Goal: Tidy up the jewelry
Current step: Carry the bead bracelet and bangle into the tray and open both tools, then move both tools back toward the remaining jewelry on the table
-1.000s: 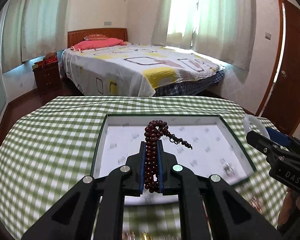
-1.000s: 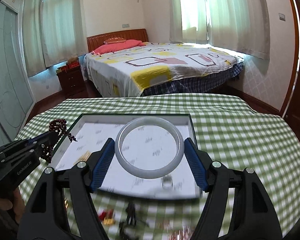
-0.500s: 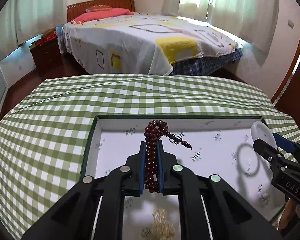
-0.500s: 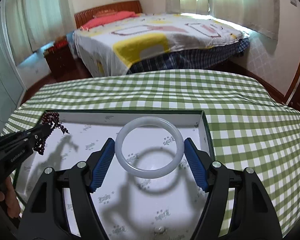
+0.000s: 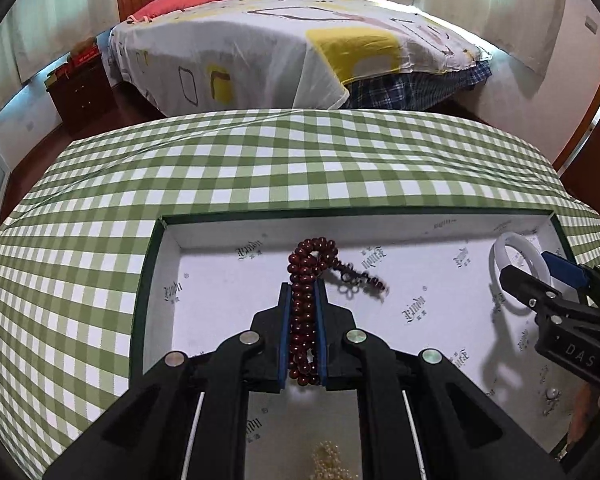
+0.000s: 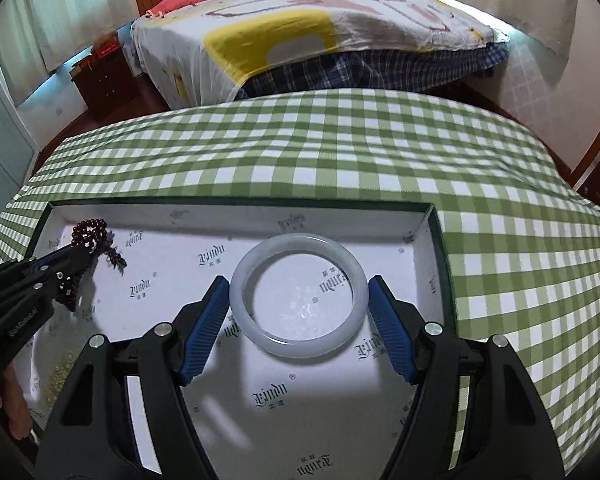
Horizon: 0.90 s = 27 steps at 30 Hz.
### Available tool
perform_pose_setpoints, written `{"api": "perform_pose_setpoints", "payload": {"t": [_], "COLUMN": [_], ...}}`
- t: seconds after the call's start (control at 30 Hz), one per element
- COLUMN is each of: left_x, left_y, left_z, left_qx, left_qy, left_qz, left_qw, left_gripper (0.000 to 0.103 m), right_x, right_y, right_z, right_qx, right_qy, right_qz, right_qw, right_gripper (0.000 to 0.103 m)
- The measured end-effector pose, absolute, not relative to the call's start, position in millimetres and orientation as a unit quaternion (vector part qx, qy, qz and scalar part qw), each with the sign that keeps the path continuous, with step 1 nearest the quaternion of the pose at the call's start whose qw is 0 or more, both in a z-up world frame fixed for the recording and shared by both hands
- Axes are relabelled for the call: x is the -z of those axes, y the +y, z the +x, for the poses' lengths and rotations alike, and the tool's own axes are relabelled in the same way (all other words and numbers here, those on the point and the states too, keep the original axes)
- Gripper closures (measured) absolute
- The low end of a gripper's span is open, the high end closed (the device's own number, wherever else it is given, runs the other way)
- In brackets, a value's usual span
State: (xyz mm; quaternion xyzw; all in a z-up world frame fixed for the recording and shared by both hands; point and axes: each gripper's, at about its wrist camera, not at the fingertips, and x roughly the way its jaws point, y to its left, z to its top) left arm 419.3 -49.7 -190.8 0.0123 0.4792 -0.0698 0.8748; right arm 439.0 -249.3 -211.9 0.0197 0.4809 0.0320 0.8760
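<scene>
My left gripper (image 5: 303,289) is shut on a dark red bead bracelet (image 5: 306,276), held just above the floor of a white-lined box (image 5: 220,292) with a dark green rim. Its tassel (image 5: 360,278) hangs to the right. My right gripper (image 6: 299,289) is shut on a pale white bangle (image 6: 299,294), held low over the right half of the same box (image 6: 292,222). The bangle also shows in the left wrist view (image 5: 518,264), and the beads show in the right wrist view (image 6: 90,236).
A pearl strand (image 5: 332,462) lies in the box under my left gripper. A small pearl earring (image 5: 552,394) lies at the box's right. The box sits on a green checked tablecloth (image 5: 300,160). A bed (image 5: 280,40) stands beyond the table.
Both grippers have moved forward and down over the box, from its near edge to low above the white lining. Each still holds its piece.
</scene>
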Motion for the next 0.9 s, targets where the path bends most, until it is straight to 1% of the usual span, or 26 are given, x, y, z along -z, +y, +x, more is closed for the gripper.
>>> {"api": "perform_pose_setpoints", "payload": {"t": [0.07,0.1,0.13,0.17,0.23,0.27,0.3,0.43,0.5,0.53,0.67,0.8,0.9], "left_x": [193,193,194,194,193,193,191,176,163,158,130,111,106], "left_y": [-49,-49,-49,-49,-49,-49,-49,-46,-43,-41,-30,-19,-13], "left_z": [420,421,422,421,421,419,419,403,390,385,352,321,295], "left_qx": [0.071,0.071,0.072,0.072,0.074,0.073,0.074,0.075,0.075,0.072,0.06,0.045,0.035], "left_qy": [0.482,0.484,0.485,0.484,0.484,0.481,0.476,0.432,0.397,0.385,0.328,0.292,0.276], "left_qz": [0.009,0.008,0.006,0.007,0.008,0.007,0.005,0.001,-0.004,-0.006,-0.018,-0.035,-0.039], "left_qw": [0.873,0.872,0.872,0.872,0.872,0.874,0.876,0.899,0.915,0.92,0.943,0.955,0.96], "left_gripper": [0.087,0.08,0.077,0.075,0.063,0.059,0.052,0.036,0.032,0.029,0.029,0.029,0.029], "right_x": [213,213,212,211,210,209,208,196,186,180,153,133,127], "right_y": [-251,-251,-251,-251,-250,-250,-250,-250,-249,-248,-250,-249,-248], "right_z": [441,441,440,440,440,439,439,425,413,405,369,326,296], "right_qx": [-0.033,-0.034,-0.034,-0.034,-0.036,-0.036,-0.036,-0.034,-0.035,-0.035,-0.035,-0.036,-0.039], "right_qy": [0.484,0.484,0.482,0.48,0.477,0.475,0.473,0.441,0.418,0.405,0.35,0.307,0.291], "right_qz": [0.021,0.023,0.023,0.024,0.023,0.023,0.023,0.026,0.028,0.028,0.029,0.023,0.023], "right_qw": [0.874,0.874,0.875,0.876,0.878,0.879,0.88,0.896,0.907,0.913,0.936,0.951,0.956], "right_gripper": [0.032,0.03,0.024,0.022,0.022,0.022,0.022,0.022,0.022,0.022,0.022,0.022,0.023]}}
